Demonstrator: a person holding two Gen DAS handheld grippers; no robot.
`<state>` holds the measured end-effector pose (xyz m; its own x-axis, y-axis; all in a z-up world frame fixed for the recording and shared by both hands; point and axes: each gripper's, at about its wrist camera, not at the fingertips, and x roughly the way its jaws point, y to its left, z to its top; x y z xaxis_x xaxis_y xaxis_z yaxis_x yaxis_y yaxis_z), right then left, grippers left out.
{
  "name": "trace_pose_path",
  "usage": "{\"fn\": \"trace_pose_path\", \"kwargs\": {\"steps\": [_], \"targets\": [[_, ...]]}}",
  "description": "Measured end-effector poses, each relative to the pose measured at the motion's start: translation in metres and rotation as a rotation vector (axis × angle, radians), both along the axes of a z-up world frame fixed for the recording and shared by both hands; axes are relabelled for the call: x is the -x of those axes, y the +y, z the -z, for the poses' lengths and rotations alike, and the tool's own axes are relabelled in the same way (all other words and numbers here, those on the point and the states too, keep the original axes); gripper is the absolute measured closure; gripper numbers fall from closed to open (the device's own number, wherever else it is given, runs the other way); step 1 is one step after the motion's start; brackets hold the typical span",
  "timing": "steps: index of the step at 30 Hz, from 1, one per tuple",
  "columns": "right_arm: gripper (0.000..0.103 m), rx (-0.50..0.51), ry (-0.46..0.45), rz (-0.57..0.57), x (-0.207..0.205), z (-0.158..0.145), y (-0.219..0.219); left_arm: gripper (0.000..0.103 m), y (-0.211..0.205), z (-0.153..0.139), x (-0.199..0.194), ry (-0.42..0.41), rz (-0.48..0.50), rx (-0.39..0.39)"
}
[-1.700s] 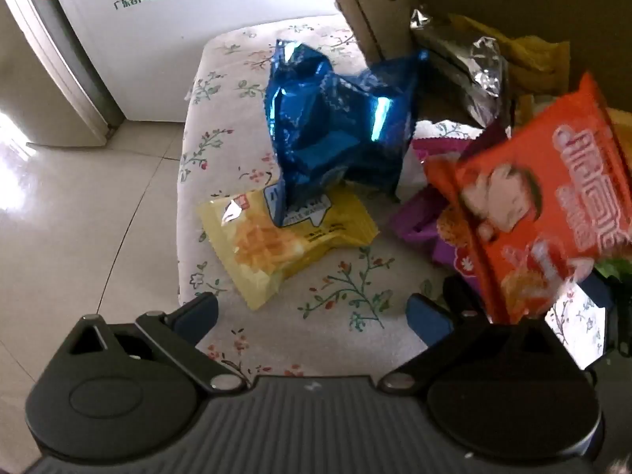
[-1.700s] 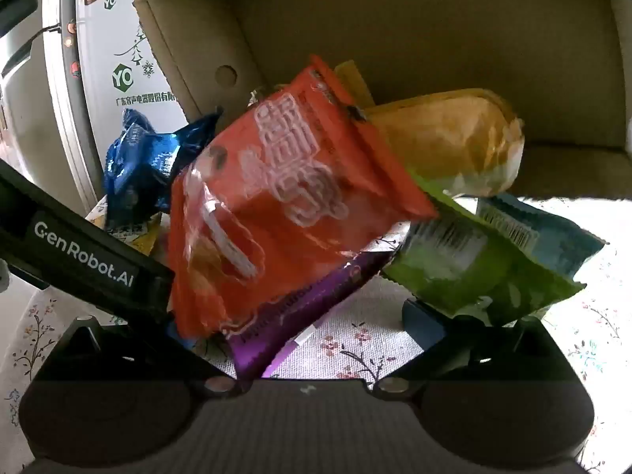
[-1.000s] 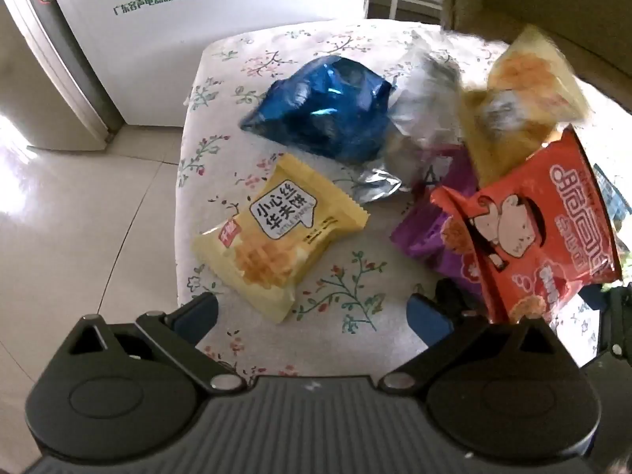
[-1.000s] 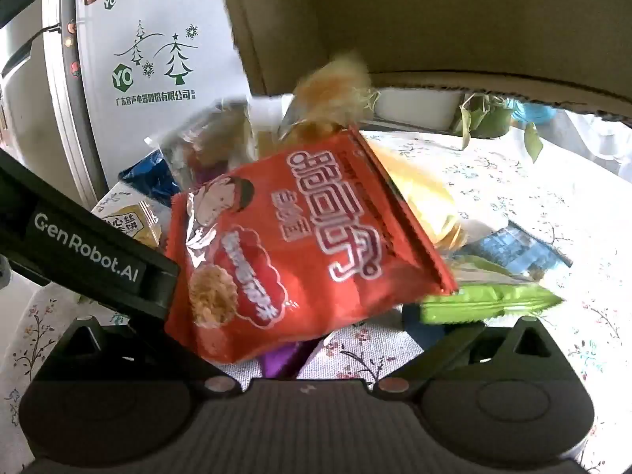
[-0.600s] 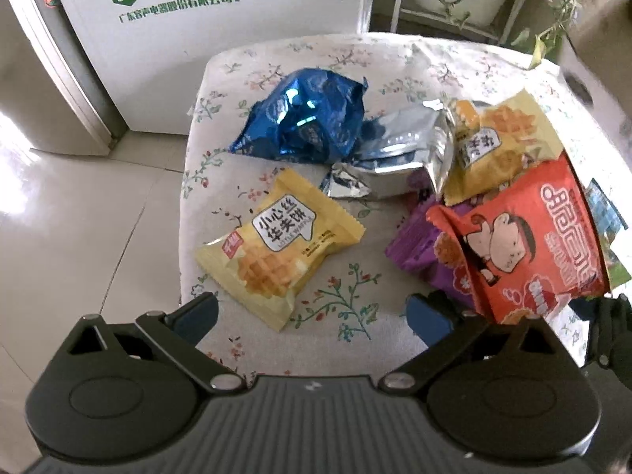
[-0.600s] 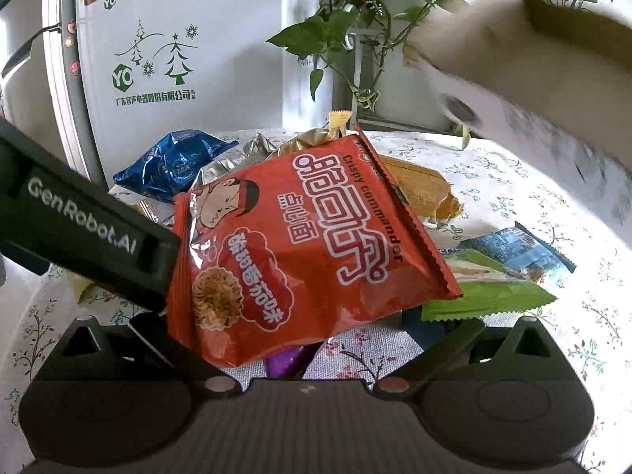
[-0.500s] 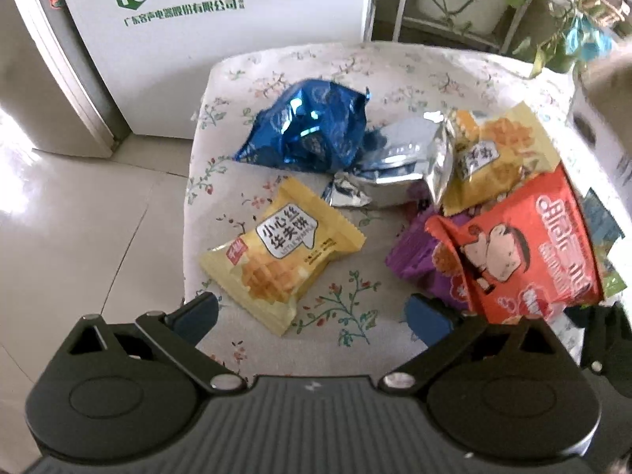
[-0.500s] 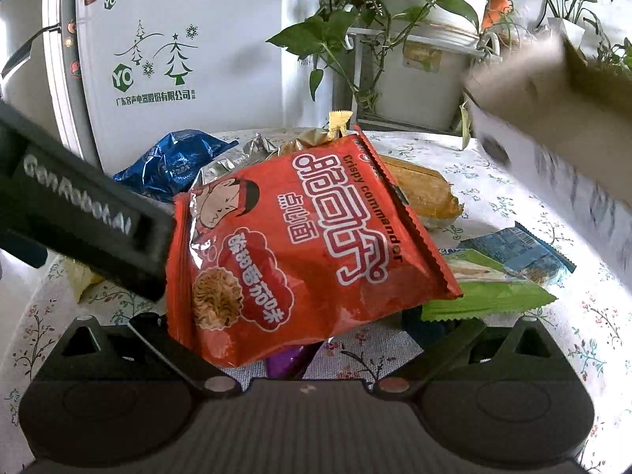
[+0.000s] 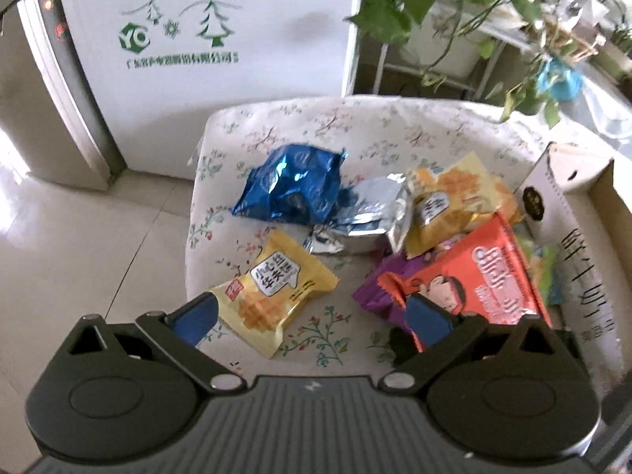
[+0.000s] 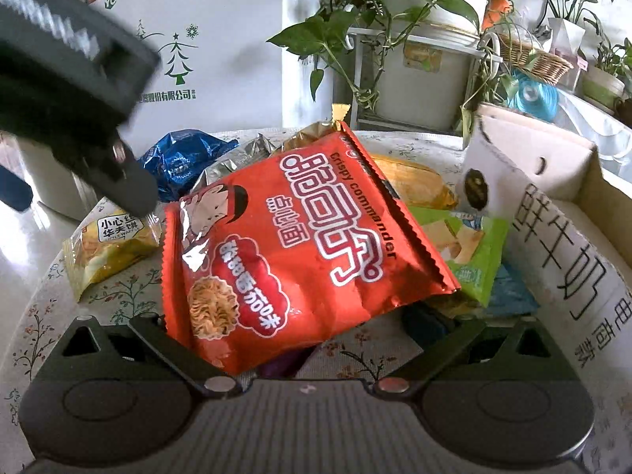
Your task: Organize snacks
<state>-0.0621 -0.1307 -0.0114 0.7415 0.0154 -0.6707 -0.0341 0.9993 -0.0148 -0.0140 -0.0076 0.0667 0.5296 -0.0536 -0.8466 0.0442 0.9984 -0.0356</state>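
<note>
Left wrist view: left gripper (image 9: 312, 310) is spread wide and empty above the yellow waffle packet (image 9: 274, 292) on the floral tablecloth (image 9: 331, 118). Descend squarely; close on the packet's middle, not its crimped ends. Right gripper (image 10: 300, 326) appears spread, the red noodle bag (image 10: 292, 249) lying across it; contact is unclear. Blue bag (image 9: 292, 189), silver pouch (image 9: 367, 213) and cardboard box (image 9: 572, 213) crowd the right side.

snack heap (image 9: 395, 217) crowded, box (image 10: 561, 213) blocks right
</note>
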Motion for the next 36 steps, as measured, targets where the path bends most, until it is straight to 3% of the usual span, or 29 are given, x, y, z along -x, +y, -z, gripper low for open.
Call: {"fn": "trace_pose_path", "kwargs": {"steps": [14,31,36], "targets": [[0.0,-0.002,0.0,0.0,0.001,-0.001,0.001,0.001,-0.001,-0.034,0.023,-0.072,0.021,0.001],[0.0,-0.008,0.007,0.027,0.008,-0.003,0.002,0.001,0.009,-0.038,0.029,-0.061,-0.021,0.023],[0.0,0.001,0.129,0.055,0.015,-0.013,0.009,0.001,0.012,-0.036,0.028,-0.05,-0.039,0.028]]}}
